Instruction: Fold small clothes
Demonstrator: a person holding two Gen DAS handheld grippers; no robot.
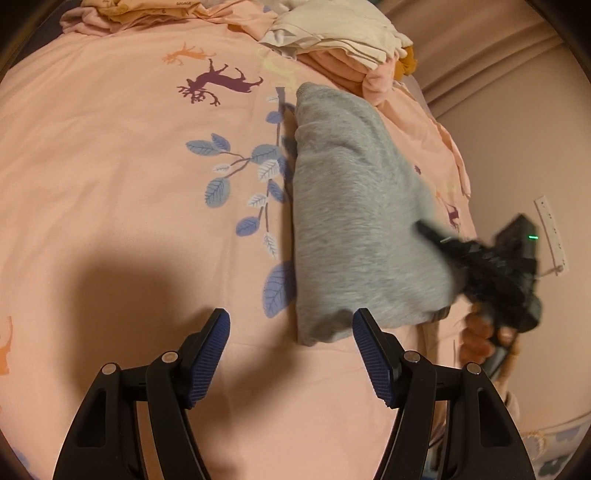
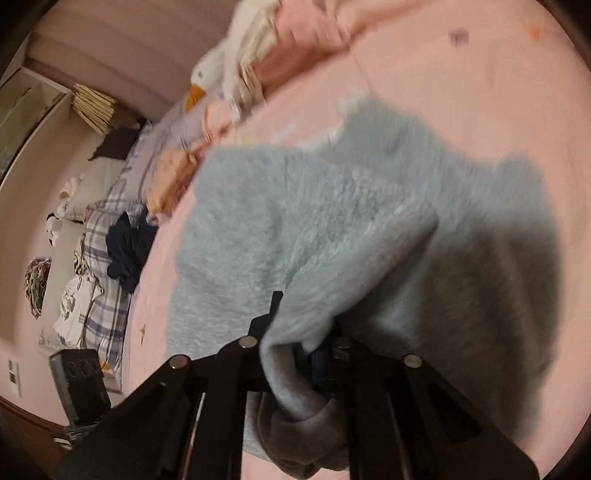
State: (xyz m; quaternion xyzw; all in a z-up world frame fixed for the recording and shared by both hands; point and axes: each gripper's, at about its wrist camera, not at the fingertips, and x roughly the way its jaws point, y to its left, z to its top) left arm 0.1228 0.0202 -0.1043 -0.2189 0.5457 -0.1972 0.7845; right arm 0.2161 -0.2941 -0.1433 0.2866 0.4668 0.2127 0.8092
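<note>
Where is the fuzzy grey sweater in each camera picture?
Left wrist: the grey sweater lies right of center on the pink sheet, its right edge pinched by the right gripper.
Right wrist: it fills the middle.
Shared landmark: the white clothes pile.

Dim warm light, fisheye-bent edges, soft shadows (right wrist view motion-blurred throughout).

- Left of the grey garment [image 1: 354, 221], the pink bedspread [image 1: 110, 166] lies flat and bare, wide enough for the open left tongs [image 1: 291, 354].
- Beyond the garment's far end, a pile of folded clothes [image 1: 340, 40] blocks the way.
- At its right edge, the right tongs [image 1: 439, 240] clamp the fabric, crowding that side.
</note>
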